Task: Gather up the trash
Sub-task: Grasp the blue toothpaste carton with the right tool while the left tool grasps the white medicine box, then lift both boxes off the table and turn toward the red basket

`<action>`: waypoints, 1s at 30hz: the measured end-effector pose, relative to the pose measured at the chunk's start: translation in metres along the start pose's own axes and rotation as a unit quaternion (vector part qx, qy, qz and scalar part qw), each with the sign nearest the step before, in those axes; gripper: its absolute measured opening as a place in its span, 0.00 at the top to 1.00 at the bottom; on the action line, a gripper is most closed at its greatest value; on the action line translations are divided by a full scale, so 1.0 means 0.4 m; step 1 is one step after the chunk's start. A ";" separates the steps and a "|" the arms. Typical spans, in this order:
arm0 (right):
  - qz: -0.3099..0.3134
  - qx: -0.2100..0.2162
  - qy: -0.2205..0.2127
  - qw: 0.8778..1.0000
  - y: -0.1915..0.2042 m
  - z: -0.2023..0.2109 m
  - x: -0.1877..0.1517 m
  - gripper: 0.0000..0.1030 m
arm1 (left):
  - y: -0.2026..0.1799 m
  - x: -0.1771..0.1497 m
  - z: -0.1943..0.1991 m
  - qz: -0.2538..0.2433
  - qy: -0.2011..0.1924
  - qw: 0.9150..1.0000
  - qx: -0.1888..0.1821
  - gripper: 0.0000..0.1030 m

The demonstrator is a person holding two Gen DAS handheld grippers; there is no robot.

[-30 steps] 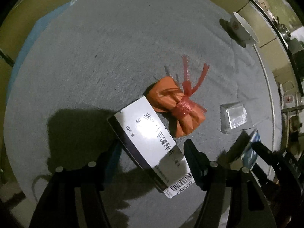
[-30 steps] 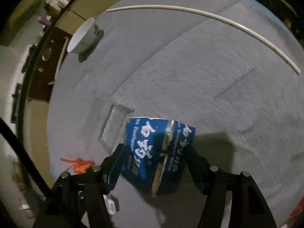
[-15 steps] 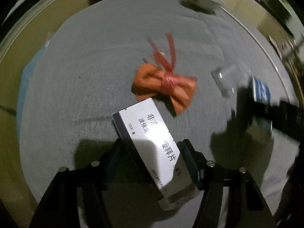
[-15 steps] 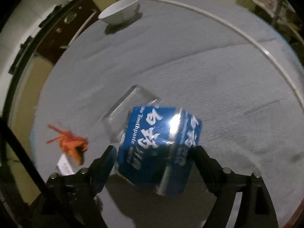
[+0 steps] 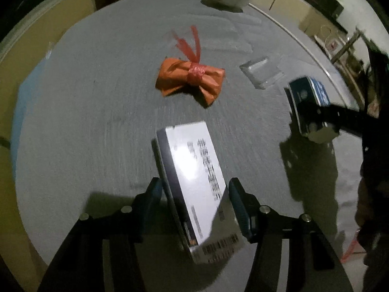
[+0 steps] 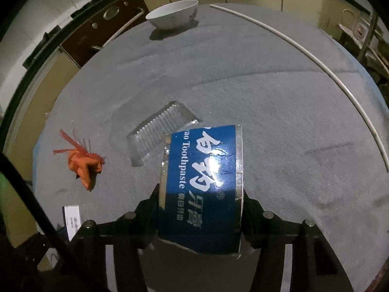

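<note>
The white box (image 5: 194, 185) looks like glossy coated cardboard, glare on its face; the blue toothpaste carton (image 6: 201, 185) is shiny card with silvery foil edges. The orange bundle (image 5: 192, 79) is crinkled thin plastic. The clear tray (image 6: 158, 133) is ribbed plastic, the bowl (image 6: 173, 15) glazed ceramic, the table cover (image 6: 279, 97) matt grey cloth

boxes: 2, one white box (image 5: 194, 189) and one blue box (image 6: 201, 185) | orange wrappers (image 5: 190, 79): 1 | clear plastic trays (image 6: 158, 133): 1 | bowls (image 6: 172, 17): 1 | white rods (image 6: 316, 60): 1 | grippers: 2, left gripper (image 5: 194, 203), right gripper (image 6: 200, 206)
</note>
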State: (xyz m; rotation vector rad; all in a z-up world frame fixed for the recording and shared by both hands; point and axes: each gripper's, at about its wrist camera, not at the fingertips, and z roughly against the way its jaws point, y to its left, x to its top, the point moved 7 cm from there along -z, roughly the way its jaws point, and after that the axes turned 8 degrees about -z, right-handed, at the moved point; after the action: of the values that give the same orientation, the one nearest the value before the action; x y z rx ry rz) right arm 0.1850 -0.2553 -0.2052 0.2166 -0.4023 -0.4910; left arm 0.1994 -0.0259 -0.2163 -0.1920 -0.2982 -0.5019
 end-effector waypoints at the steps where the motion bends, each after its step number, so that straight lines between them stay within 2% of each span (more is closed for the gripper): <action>1: 0.002 0.001 -0.001 1.000 -0.016 0.010 -0.008 0.43 | 0.002 -0.009 0.004 0.005 -0.002 1.000 -0.002 0.44; 4: -0.002 0.016 -0.001 1.000 -0.069 0.051 -0.047 0.43 | -0.003 -0.031 0.015 0.007 -0.011 1.000 0.007 0.44; 6: -0.003 0.023 -0.003 1.000 -0.099 0.080 -0.074 0.43 | -0.008 -0.033 0.017 0.008 -0.016 1.000 0.017 0.49; 11: 0.013 0.044 -0.020 0.999 -0.202 0.137 -0.155 0.43 | -0.071 -0.034 0.002 0.019 -0.023 0.999 0.013 0.53; 12: 0.016 0.047 -0.023 0.998 -0.201 0.135 -0.157 0.43 | -0.058 -0.021 -0.005 0.018 -0.023 1.000 0.012 0.53; 17: 0.025 0.067 -0.051 0.996 -0.249 0.212 -0.235 0.43 | -0.104 -0.079 0.034 0.008 -0.029 0.999 0.019 0.54; 25: 0.038 0.076 -0.100 0.991 -0.273 0.270 -0.325 0.43 | -0.257 -0.165 0.128 -0.036 -0.076 0.995 0.052 0.53; 30: 0.058 0.045 -0.114 0.991 -0.297 0.279 -0.365 0.42 | -0.361 -0.187 0.152 -0.074 -0.095 0.989 0.082 0.53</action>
State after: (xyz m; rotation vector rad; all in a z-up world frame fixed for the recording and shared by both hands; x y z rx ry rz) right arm -0.0291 -0.2970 -0.1868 0.2246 -0.6575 -0.3840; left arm 0.0506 -0.1014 -0.1680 -0.0571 -0.5406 -0.6033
